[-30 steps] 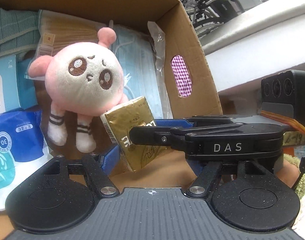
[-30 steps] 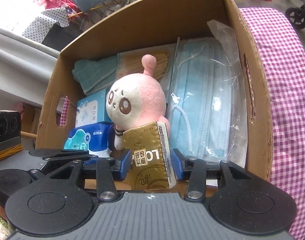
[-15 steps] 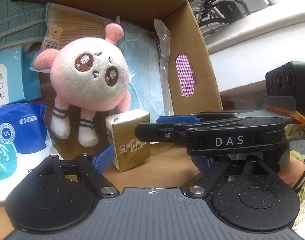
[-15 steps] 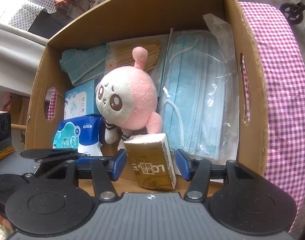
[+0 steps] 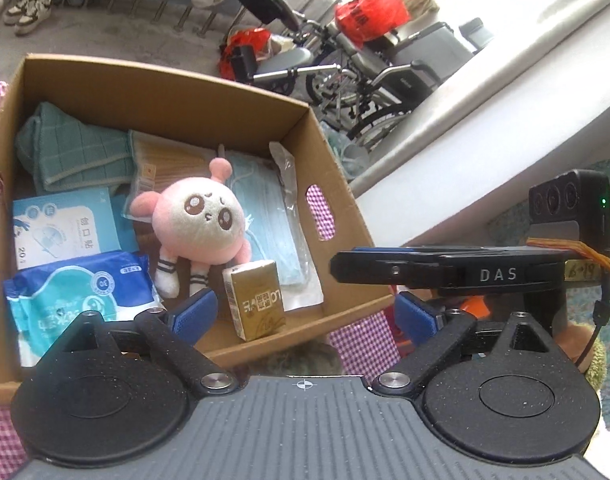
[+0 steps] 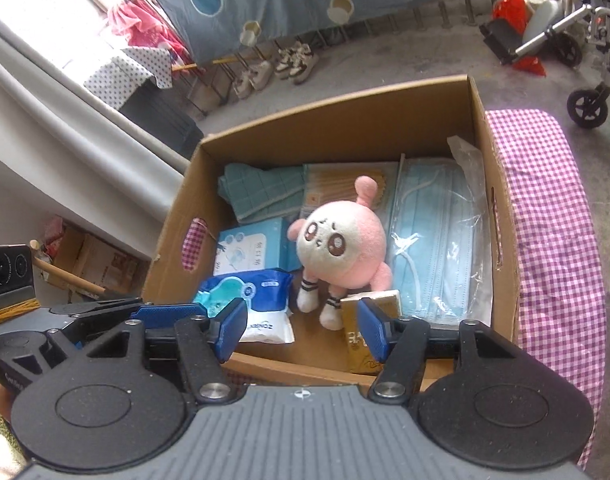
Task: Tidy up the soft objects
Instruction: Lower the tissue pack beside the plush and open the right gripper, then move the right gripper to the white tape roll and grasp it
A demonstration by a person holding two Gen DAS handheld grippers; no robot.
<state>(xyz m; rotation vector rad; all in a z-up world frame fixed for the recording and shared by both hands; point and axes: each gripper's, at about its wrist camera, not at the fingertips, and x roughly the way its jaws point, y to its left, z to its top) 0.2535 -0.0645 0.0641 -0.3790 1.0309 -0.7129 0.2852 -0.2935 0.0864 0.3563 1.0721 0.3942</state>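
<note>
A cardboard box [image 5: 341, 216] [image 6: 501, 184] holds a pink plush toy [image 5: 201, 224] [image 6: 341, 248], a gold tissue pack [image 5: 255, 300] [image 6: 355, 336] standing by its feet, blue face masks in plastic [image 5: 265, 216] [image 6: 433, 232], a blue wipes pack [image 5: 77, 300] [image 6: 249, 300], a light blue box [image 5: 65, 232] [image 6: 249, 252] and a teal cloth [image 5: 73, 152] [image 6: 261, 188]. My left gripper [image 5: 309, 316] is open and empty above the box's near edge. My right gripper [image 6: 301, 328] is open and empty, above the near wall, apart from the tissue pack.
The box sits on a purple checked cloth [image 6: 557, 216] [image 5: 357, 340]. The other gripper's body [image 5: 465, 276] reaches in from the right in the left wrist view. Wheelchairs [image 5: 365, 64], shoes [image 6: 273, 68] and a grey ledge [image 6: 65, 132] lie beyond.
The right gripper opened and let go of the gold tissue pack, which now stands in the box. Both grippers pulled back and up, out of the box.
</note>
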